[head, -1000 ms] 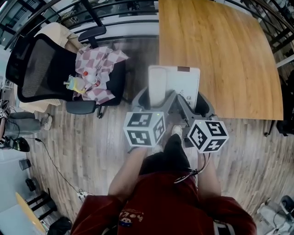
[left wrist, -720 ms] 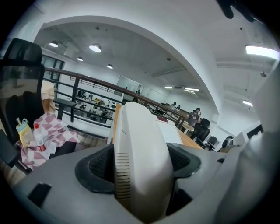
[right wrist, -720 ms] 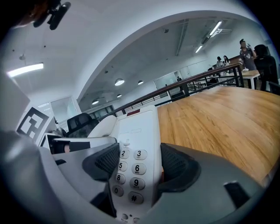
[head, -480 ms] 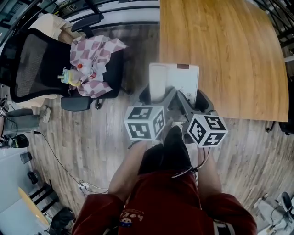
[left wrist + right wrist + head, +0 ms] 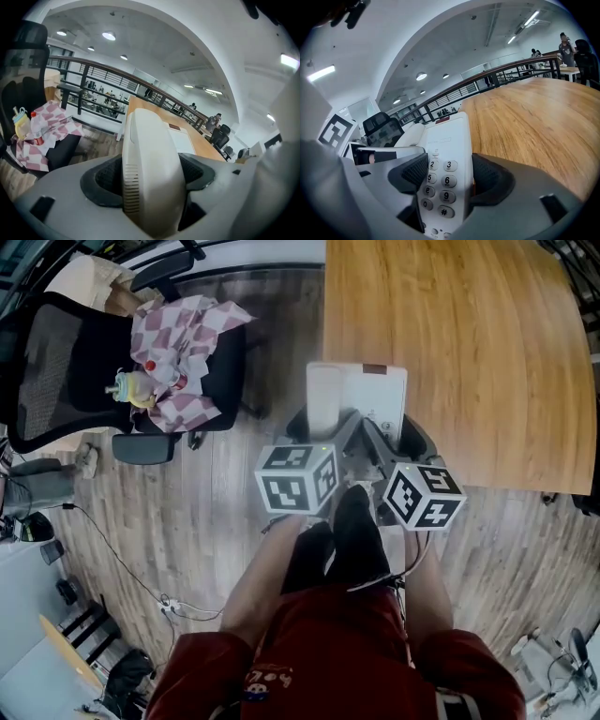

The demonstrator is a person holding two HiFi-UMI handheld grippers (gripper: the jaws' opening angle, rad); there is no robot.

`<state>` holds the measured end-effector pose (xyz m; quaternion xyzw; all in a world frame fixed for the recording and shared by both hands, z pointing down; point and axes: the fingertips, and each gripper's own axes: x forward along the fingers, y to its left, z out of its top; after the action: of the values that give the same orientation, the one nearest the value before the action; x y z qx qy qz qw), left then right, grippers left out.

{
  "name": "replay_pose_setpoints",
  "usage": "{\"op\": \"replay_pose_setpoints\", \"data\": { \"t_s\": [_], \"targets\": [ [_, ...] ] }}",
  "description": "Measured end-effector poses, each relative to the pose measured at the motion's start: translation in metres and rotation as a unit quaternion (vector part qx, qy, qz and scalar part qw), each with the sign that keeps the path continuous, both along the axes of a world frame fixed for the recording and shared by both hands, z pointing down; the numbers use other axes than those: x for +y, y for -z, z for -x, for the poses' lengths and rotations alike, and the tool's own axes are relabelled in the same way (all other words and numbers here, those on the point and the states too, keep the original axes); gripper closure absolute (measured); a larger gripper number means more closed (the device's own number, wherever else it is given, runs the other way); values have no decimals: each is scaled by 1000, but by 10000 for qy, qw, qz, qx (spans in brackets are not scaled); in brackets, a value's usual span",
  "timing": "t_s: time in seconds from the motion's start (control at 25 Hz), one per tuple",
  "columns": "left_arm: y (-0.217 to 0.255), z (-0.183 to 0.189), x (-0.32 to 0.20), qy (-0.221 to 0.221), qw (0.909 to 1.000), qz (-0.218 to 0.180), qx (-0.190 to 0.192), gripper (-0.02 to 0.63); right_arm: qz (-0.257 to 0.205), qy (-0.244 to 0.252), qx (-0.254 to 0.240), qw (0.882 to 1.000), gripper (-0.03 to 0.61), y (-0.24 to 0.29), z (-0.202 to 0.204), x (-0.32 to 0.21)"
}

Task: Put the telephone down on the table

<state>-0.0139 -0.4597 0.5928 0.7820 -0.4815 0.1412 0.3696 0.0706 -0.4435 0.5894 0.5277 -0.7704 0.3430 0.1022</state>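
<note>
A black mesh chair draped with a pink-checked cloth stood at the left on plank flooring. The left gripper had its ribbed dark pads clamped on the smooth cream handset. The right gripper pinched the boxy white telephone across its keypad, over the left edge of the glossy wooden table. Both grips matched a second earlier, though the chair sat further up-left in view. The grippers lay side by side, angled inward, pointing away from the person.
</note>
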Motion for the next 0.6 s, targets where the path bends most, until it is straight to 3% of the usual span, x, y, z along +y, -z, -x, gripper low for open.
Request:
{"op": "replay_pose_setpoints", "data": {
  "t_s": [0.6],
  "targets": [
    [-42, -14, -21, -118, 9988, 457, -97, 236, 512, -98, -112, 9986, 291, -42, -13, -20]
  ]
}}
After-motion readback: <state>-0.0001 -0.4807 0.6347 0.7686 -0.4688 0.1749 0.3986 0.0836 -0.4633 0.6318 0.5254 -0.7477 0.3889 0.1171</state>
